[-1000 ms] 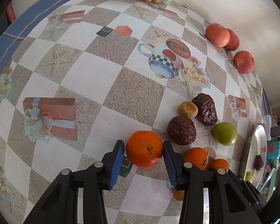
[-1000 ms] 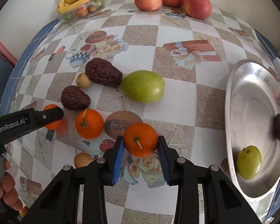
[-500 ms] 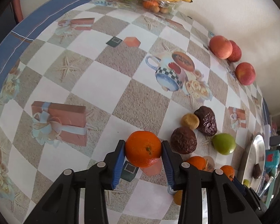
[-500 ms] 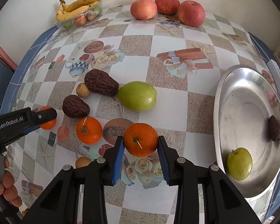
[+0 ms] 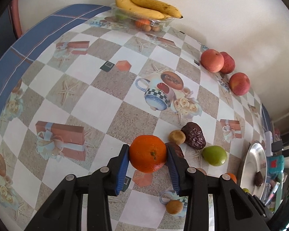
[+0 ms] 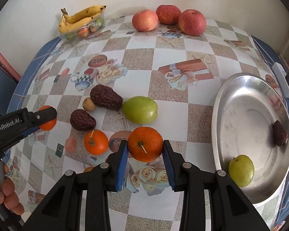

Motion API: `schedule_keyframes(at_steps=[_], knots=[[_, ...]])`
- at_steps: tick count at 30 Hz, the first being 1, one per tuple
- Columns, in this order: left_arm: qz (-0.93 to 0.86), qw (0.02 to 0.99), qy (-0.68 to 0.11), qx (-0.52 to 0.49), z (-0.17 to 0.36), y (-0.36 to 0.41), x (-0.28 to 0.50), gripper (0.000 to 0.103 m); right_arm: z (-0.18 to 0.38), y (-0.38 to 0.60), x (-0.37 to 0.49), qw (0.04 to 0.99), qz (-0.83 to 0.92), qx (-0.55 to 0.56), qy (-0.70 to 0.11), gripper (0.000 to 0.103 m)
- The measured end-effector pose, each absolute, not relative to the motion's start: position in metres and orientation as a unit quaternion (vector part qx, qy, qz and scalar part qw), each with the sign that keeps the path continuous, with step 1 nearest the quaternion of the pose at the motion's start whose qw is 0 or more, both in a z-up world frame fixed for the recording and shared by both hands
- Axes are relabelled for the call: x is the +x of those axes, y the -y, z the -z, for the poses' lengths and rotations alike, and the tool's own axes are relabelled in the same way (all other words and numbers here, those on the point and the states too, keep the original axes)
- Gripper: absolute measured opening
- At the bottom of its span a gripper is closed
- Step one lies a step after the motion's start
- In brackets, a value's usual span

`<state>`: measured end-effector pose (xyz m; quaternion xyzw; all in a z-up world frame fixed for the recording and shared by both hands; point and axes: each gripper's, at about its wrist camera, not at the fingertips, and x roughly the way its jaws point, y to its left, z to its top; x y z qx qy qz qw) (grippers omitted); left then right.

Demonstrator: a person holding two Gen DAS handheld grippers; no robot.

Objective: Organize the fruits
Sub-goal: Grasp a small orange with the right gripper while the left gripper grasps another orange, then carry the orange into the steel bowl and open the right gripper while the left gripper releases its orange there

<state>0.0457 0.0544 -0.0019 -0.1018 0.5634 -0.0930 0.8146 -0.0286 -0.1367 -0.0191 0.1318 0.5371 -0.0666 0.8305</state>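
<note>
My left gripper (image 5: 148, 154) is shut on an orange (image 5: 148, 153) and holds it above the patterned tablecloth. My right gripper (image 6: 145, 147) is shut on a second orange (image 6: 145, 144) with a short stem, also raised off the table. From the right wrist view the left gripper (image 6: 42, 118) shows at the left edge with its orange (image 6: 48, 125). A third orange (image 6: 96, 142) lies on the cloth beside two dark wrinkled fruits (image 6: 106, 97) (image 6: 82, 120), a green fruit (image 6: 139, 109) and a small brown fruit (image 6: 88, 104).
A steel bowl (image 6: 240, 88) at the right holds a green fruit (image 6: 240, 170) and a dark fruit (image 6: 280, 133). Three red apples (image 6: 168, 19) sit by the back wall. Bananas (image 6: 81, 18) lie on a clear tray at the back left. A hand (image 6: 7, 194) grips the left tool.
Both grippers have risen with their oranges, so the table looks farther away. The left gripper lifted its orange off the cloth and tilted up toward the bananas.
</note>
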Motion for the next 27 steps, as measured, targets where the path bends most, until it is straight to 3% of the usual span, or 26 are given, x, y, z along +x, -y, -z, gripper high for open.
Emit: schedule_keyframes(at_steps=[15, 27], knots=[[0.134, 0.820, -0.553, -0.051, -0.005, -0.017, 0.035, 0.041, 0.012, 0.206, -0.056, 0.820, 0.160, 0.208, -0.509, 0.037], [0.265, 0.807, -0.528, 0.023, -0.016, 0.079, -0.004, 0.041, 0.005, 0.267, -0.096, 0.801, 0.256, 0.276, -0.467, 0.037]])
